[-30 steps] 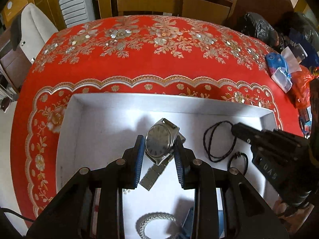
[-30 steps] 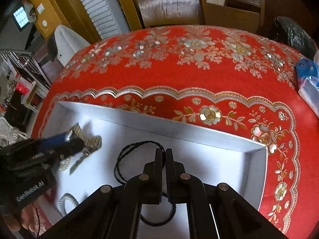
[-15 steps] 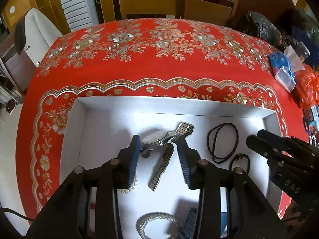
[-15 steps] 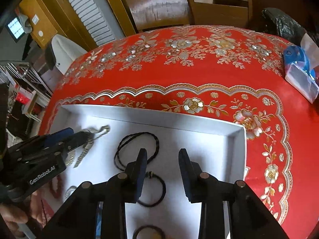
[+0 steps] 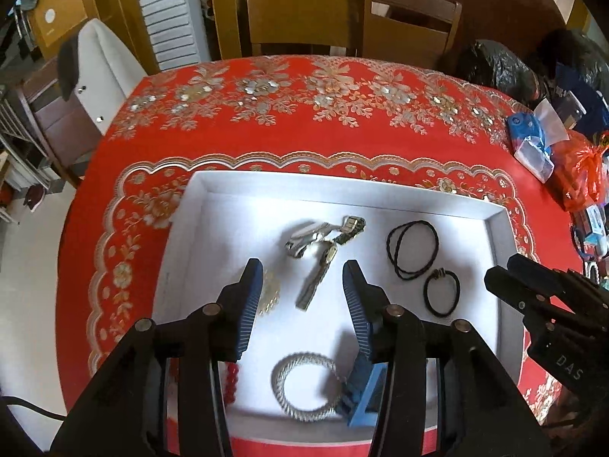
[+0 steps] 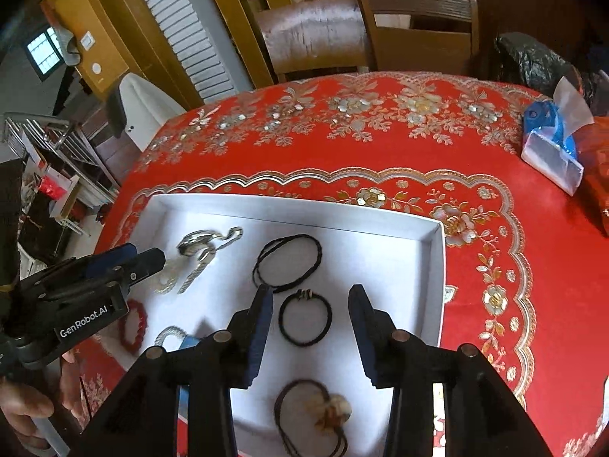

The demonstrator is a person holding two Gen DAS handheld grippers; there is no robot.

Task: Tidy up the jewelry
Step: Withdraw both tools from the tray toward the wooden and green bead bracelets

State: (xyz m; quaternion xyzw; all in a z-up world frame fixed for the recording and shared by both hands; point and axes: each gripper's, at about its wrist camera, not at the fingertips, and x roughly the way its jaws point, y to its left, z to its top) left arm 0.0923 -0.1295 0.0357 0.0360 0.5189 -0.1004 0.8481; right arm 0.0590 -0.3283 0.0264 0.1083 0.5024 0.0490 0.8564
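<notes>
A white tray (image 5: pixel 342 193) lies on the red tablecloth and shows in the right wrist view (image 6: pixel 434 266) too. A silver watch (image 5: pixel 318 245) lies in it, also in the right wrist view (image 6: pixel 201 247). My left gripper (image 5: pixel 302 278) is open and empty above the watch. A black cord loop (image 6: pixel 287 262) and a black hair tie (image 6: pixel 304 321) lie to the right. My right gripper (image 6: pixel 310 301) is open and empty above the hair tie. A pearl piece (image 5: pixel 268 297), a red bead bracelet (image 6: pixel 133 325), a silver bangle (image 5: pixel 304 386) and a brown hair tie (image 6: pixel 327 411) also lie in the tray.
The red floral tablecloth (image 5: pixel 304 114) covers a round table. A blue packet (image 6: pixel 552 144) and bags (image 5: pixel 578 167) sit at the right edge. Wooden chairs (image 6: pixel 316 34) stand behind the table. A blue object (image 5: pixel 365 388) lies at the tray's near edge.
My left gripper opened and let the watch go; it now lies in the tray. My right gripper opened from shut. Both grippers have pulled back and up.
</notes>
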